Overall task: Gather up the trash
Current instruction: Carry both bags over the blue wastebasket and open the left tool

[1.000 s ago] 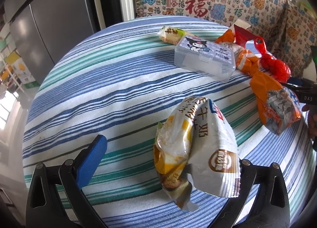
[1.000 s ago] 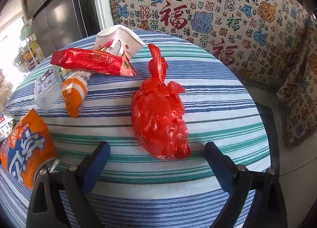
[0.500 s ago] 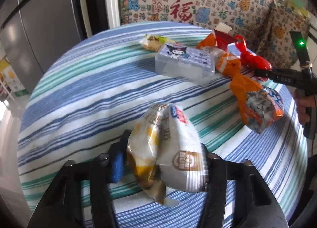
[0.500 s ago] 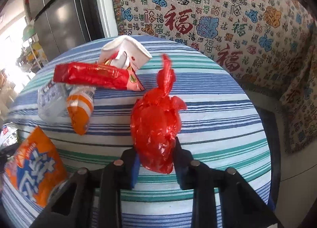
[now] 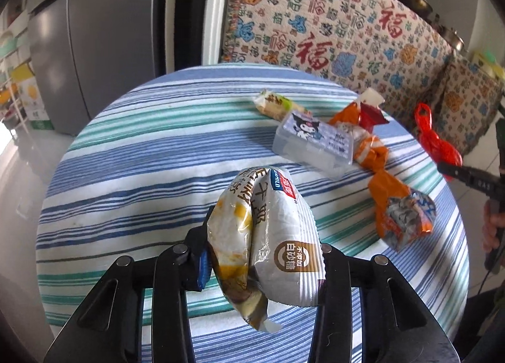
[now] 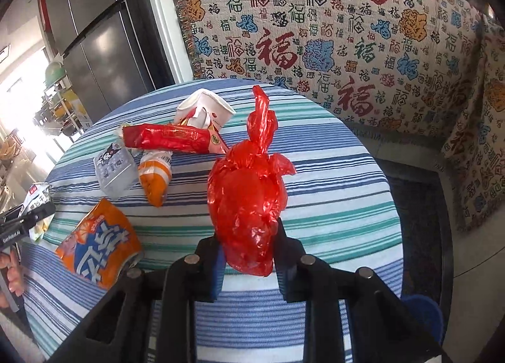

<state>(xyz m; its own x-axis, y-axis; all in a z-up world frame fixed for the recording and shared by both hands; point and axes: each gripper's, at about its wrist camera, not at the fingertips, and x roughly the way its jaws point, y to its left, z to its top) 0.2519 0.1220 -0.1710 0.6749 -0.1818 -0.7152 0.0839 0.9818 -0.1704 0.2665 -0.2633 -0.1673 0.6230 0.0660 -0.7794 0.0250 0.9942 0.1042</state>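
Lower centre, left wrist view: left gripper (image 5: 263, 263) w/ jaws clamped on white-and-yellow snack bag (image 5: 268, 236); jaws have just been closing, bag pinched between the pads and bulging above them.
Snack bag: folded double, loose end hanging at frame bottom, off the striped tablecloth (image 5: 142, 154).
Upper centre: small green-white wrapper (image 5: 274, 104) lying flat.
Centre right: clear plastic box (image 5: 312, 145) w/ cartoon label, touching the orange wrapper (image 5: 369, 148) to its right.
Right of centre: orange chip bag (image 5: 401, 214) on the cloth, near table edge.
Far right edge: part of right gripper and a hand (image 5: 490, 230) seen there, red plastic bag (image 5: 437, 142) above it.
Lower left, right wrist view: orange chip bag again, flat on the cloth; left gripper's tip at far left edge.
Left of centre: box and orange wrapper side by side.
Upper centre: long red wrapper (image 6: 170, 138) lying across, its right end against crumpled white paper cup (image 6: 205, 110).
Centre: red plastic bag upright, knotted top pointing up-frame.
Lower centre: right gripper (image 6: 249, 255) w/ jaws squeezed on the red bag's lower part; lifted or not, can't tell.
Background: patterned blanket (image 6: 347, 31) behind the table.
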